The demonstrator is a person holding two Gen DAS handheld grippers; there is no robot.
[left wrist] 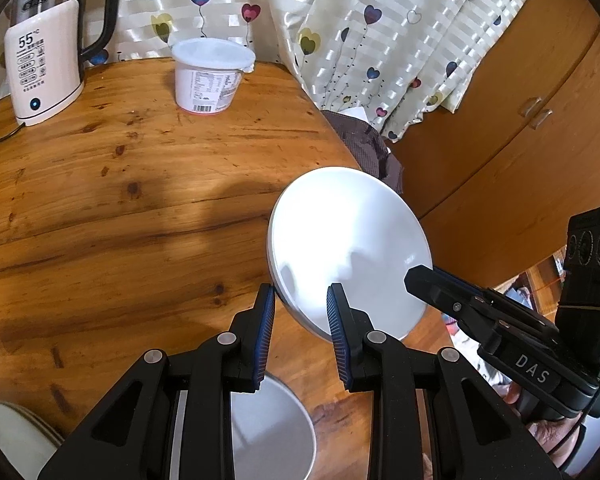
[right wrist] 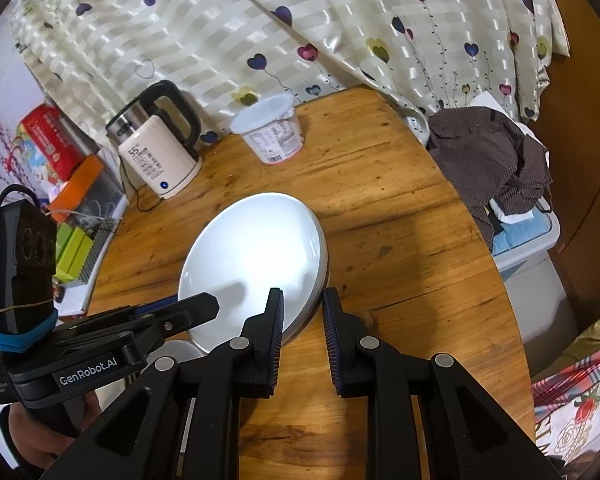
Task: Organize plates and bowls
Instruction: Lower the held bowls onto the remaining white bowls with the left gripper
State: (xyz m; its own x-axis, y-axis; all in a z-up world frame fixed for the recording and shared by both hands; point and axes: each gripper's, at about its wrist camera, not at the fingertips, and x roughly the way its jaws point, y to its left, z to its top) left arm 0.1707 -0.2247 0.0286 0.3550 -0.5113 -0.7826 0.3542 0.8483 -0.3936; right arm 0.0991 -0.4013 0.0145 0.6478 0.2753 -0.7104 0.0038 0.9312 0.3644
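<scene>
A white plate [left wrist: 348, 236] hangs tilted above the round wooden table [left wrist: 132, 184], held at two sides of its rim. My left gripper [left wrist: 300, 300] is shut on its near edge, with the rim between the blue pads. My right gripper [right wrist: 303, 304] is shut on the opposite edge of the white plate [right wrist: 256, 256]. In the left wrist view the right gripper [left wrist: 412, 278] comes in from the right; in the right wrist view the left gripper [right wrist: 214, 304] comes in from the left. A grey-white bowl [left wrist: 272, 432] sits on the table under the left gripper. A stack of plates [left wrist: 16, 432] shows at the bottom left.
A white electric kettle [left wrist: 44, 68] and a lidded white tub [left wrist: 208, 76] stand at the table's far side by the heart-patterned curtain [left wrist: 380, 40]. A brown cloth [right wrist: 488, 160] lies over a plastic box past the table's right edge. A wooden cabinet [left wrist: 512, 132] stands behind.
</scene>
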